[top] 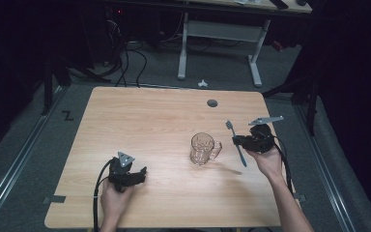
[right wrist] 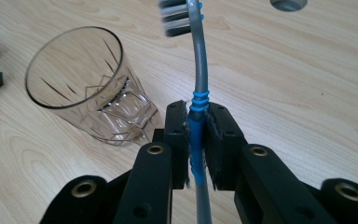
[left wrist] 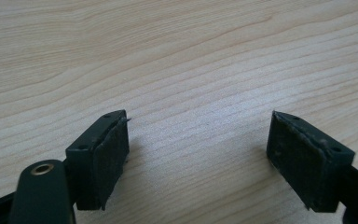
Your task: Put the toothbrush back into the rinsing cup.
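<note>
Right gripper pinching a toothbrush by the blue-banded middle of its grey handle, pads pressed against it from both sides. Bristle head up and away from the jaws, handle end trailing below them (seen from above, brush held clear of the table, slanted, just right of the mug). Clear glass mug standing upright on the wood, handle toward the right gripper, near the brush yet apart from it. Left gripper spread wide over bare wood, nothing between the pads; resting at the near left of the table, well apart from the mug.
</note>
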`<action>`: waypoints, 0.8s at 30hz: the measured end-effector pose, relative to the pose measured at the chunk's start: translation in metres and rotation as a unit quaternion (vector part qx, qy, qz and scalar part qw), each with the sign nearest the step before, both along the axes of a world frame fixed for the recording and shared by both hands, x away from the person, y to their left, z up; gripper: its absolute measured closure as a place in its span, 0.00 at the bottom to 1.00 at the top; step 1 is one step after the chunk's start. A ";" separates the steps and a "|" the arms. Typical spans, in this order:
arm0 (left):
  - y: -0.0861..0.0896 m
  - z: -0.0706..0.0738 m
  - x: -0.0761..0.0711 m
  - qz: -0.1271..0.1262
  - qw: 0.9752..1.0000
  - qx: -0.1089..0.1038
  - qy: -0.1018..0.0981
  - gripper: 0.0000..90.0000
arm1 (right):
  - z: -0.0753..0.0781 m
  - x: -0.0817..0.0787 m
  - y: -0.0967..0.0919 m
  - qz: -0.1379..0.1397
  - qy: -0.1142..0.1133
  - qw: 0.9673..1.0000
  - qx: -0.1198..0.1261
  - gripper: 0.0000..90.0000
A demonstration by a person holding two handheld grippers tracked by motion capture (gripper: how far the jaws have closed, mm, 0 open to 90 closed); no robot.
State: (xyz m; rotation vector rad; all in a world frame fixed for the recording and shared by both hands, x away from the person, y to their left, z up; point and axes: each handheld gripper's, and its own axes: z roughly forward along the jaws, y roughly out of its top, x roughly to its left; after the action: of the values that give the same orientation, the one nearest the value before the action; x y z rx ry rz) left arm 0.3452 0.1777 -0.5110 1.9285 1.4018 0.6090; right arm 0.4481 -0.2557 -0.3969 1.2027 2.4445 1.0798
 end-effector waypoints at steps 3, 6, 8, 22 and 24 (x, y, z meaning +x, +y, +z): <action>0.000 0.000 0.000 0.000 1.000 0.000 0.000 0.24 | 0.003 -0.003 0.000 0.005 -0.008 1.000 0.009 0.89; 0.000 0.000 0.000 0.000 1.000 0.000 0.000 0.24 | 0.006 -0.006 0.000 0.008 -0.011 1.000 0.020 0.89; 0.000 0.000 0.000 0.000 1.000 0.000 0.000 0.24 | 0.008 -0.008 0.001 0.010 -0.013 1.000 0.023 0.89; 0.000 0.000 0.000 0.000 1.000 0.000 0.000 0.24 | 0.016 -0.016 0.005 0.025 -0.031 0.998 0.052 0.89; 0.000 0.000 0.000 0.000 1.000 0.000 0.000 0.24 | 0.018 -0.017 0.005 0.026 -0.032 0.997 0.059 0.89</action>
State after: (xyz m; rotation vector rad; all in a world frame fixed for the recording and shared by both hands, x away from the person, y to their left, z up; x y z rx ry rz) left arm 0.3453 0.1776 -0.5110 1.9286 1.4019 0.6089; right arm 0.4313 -0.2503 -0.3791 1.1241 2.4065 1.2737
